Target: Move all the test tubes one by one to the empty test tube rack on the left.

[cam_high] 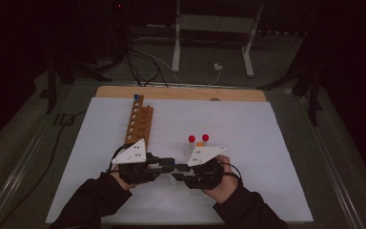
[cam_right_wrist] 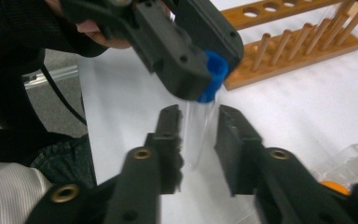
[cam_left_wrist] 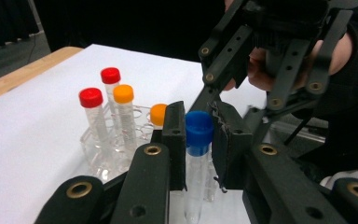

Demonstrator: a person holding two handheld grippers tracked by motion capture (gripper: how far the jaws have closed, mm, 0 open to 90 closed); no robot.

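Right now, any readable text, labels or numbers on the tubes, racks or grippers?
None readable.
Blue-capped tube: clear wall and cap carry no print that shows.
Red- and orange-capped tubes in the clear rack: plain caps, no labels visible.
Wooden rack: bare wood, no markings.
Left gripper and right gripper: black, no lettering visible.

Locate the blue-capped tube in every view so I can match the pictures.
High view: the blue-capped tube is low centre, a blue speck between the two hand-held grippers.
Left gripper view: bottom centre, cap clamped by the left hand-held gripper.
Right gripper view: centre, its clear body between the right hand-held gripper jaws.
Shared landmark: the wooden rack.
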